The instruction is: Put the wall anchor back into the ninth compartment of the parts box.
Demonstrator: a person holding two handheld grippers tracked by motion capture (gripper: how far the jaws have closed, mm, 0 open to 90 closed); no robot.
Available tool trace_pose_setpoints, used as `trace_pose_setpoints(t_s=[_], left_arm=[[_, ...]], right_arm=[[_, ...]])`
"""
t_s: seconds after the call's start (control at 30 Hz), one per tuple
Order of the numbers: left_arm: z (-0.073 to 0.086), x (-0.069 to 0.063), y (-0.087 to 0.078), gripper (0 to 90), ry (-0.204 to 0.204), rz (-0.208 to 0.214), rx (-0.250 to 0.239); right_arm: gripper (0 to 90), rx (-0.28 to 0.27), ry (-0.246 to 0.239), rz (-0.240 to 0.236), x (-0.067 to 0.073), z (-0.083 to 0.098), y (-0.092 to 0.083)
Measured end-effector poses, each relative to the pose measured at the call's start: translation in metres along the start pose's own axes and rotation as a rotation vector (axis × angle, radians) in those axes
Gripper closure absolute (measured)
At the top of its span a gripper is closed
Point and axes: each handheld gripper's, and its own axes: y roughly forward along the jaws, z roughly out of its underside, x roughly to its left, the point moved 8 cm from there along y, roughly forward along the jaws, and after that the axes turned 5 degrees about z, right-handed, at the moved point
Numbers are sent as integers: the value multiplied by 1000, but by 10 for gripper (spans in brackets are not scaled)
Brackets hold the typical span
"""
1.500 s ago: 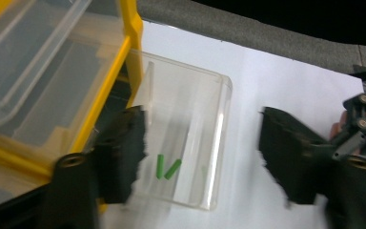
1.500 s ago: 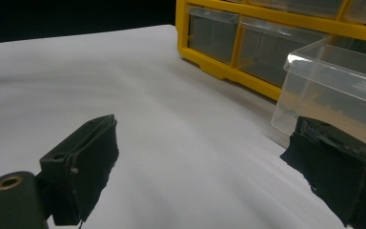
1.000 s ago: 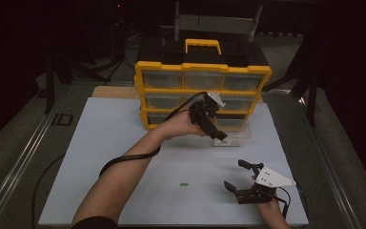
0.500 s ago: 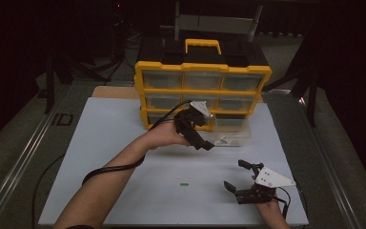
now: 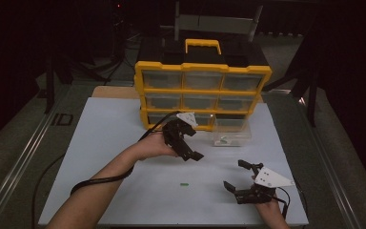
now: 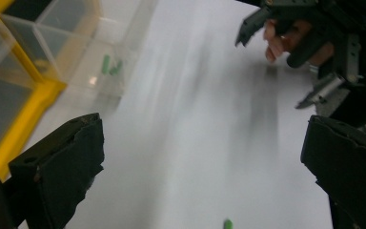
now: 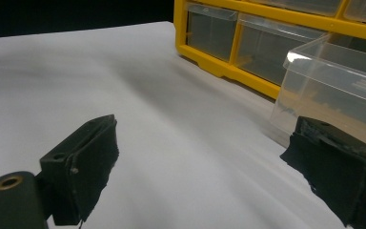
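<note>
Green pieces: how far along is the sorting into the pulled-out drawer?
Done: the clear drawer is out of the yellow cabinet, with a couple of green pieces inside. In hand: nothing; the left tool is open above the mat and angled toward the loose green piece. Left: grab it, drop it in, likely reseat the drawer. The right tool rests open.

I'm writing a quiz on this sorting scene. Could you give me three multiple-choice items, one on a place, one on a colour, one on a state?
1. Where does the small green piece lie?
A. on the white mat
B. in a claw
C. on top of the cabinet

2. What colour is the frame of the drawer cabinet?
A. red
B. yellow
C. blue

3. How do the jaws of the left claw stand?
A. shut
B. clamped on the piece
C. wide open

Answers: 1 A, it rests alone on the mat. 2 B, the frame is yellow. 3 C, bare mat shows between the jaws.
</note>
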Motion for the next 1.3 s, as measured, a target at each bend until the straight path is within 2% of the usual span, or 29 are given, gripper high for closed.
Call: trace_pose_setpoints(t_s=[0.1,0.2,0.3,0.73,0.8,0.9,1.0,1.13,1.2,1.23,1.27,1.3], left_arm=[[12,-7,2,14,2,11,7],[17,-9,3,14,7,3,11],[25,-16,6,14,10,19,7],[56,-25,27,15,5,15,16],[62,-25,31,35,-6,15,14],[75,-26,38,37,-23,34,31],[84,-28,43,57,-20,40,39],[93,-27,46,69,-23,38,29],[95,-26,46,87,-27,32,20],[97,-27,46,153,-32,45,4],[97,-27,46,157,-32,45,4],[100,-29,47,207,-18,54,4]], right_arm=[[90,0,2,1,0,0,0],[90,1,0,1,0,0,0],[90,1,1,1,0,0,0],[90,4,-2,4,0,0,0],[90,3,-2,4,0,0,0],[90,3,1,4,0,0,0],[90,4,2,3,0,0,0],[90,5,-1,6,0,0,0],[90,5,-1,6,0,0,0],[90,7,-1,8,-1,0,0],[90,7,-1,8,-1,0,0],[90,8,-1,8,0,0,0]])
